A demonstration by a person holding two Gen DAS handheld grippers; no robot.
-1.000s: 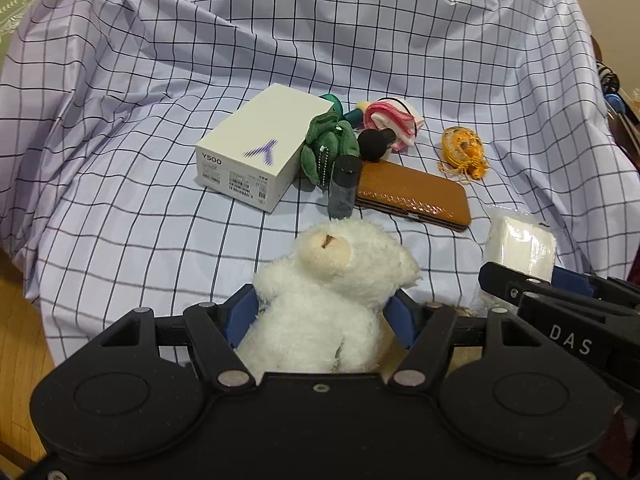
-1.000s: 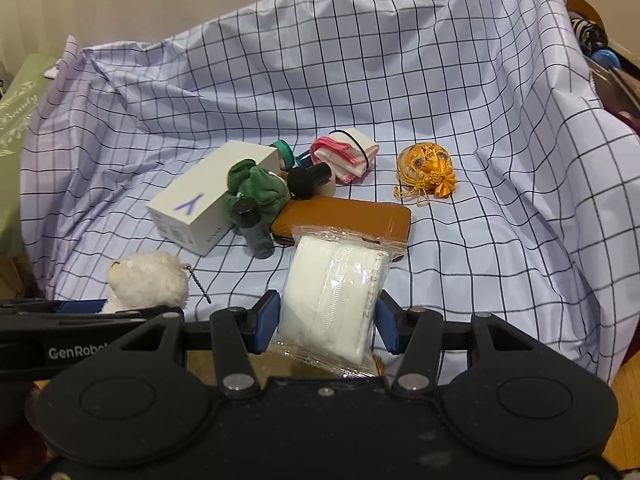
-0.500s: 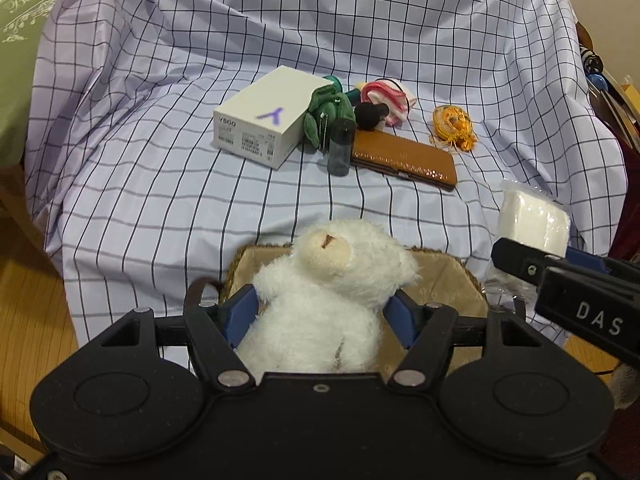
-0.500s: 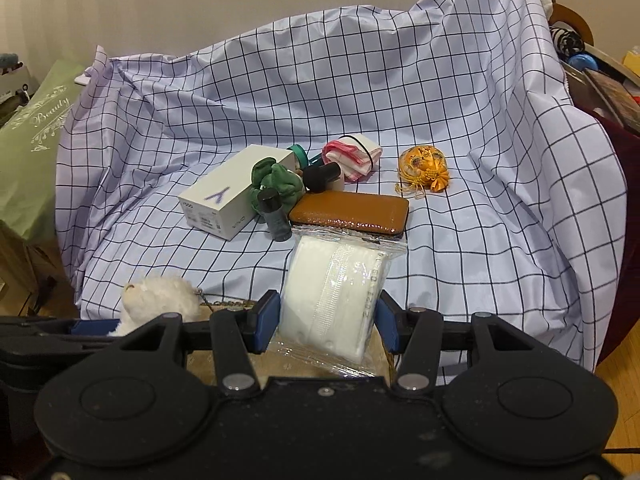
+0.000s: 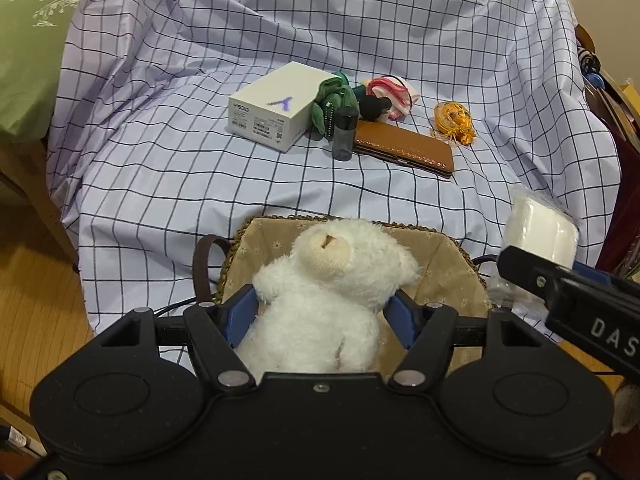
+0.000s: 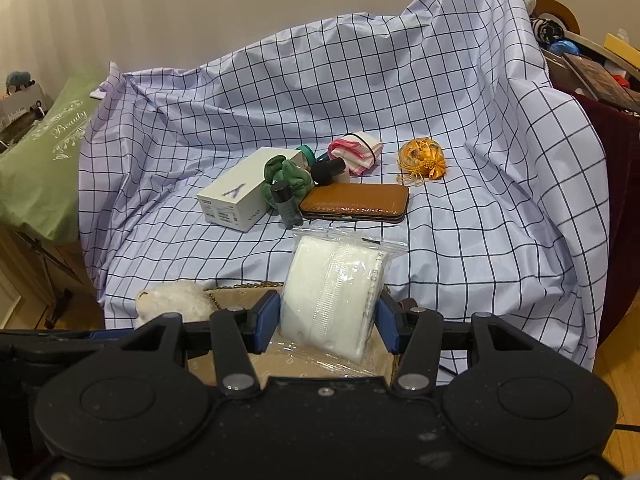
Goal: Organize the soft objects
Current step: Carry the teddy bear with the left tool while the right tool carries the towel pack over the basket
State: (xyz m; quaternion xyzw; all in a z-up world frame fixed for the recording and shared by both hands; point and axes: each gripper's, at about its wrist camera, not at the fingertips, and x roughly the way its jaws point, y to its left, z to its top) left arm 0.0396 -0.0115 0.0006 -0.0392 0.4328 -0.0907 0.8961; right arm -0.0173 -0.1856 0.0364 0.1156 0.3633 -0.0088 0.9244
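The left gripper (image 5: 320,312) clamps a white bear (image 5: 332,292) above the basket (image 5: 444,276). The right gripper (image 6: 326,320), marked "DAS" in the left view, clamps a sealed white packet (image 6: 336,284) beside it. On the checked sheet (image 5: 160,168) a white box (image 5: 276,106) reads "Y300" and "vivo". A green cushion (image 6: 44,160) reads "Beauty".

I am drawing both grippers back from the checked cloth (image 5: 168,168); a lined basket (image 5: 452,256) is now coming into view beneath my bear (image 5: 328,296) and wrapped pack (image 6: 332,292).
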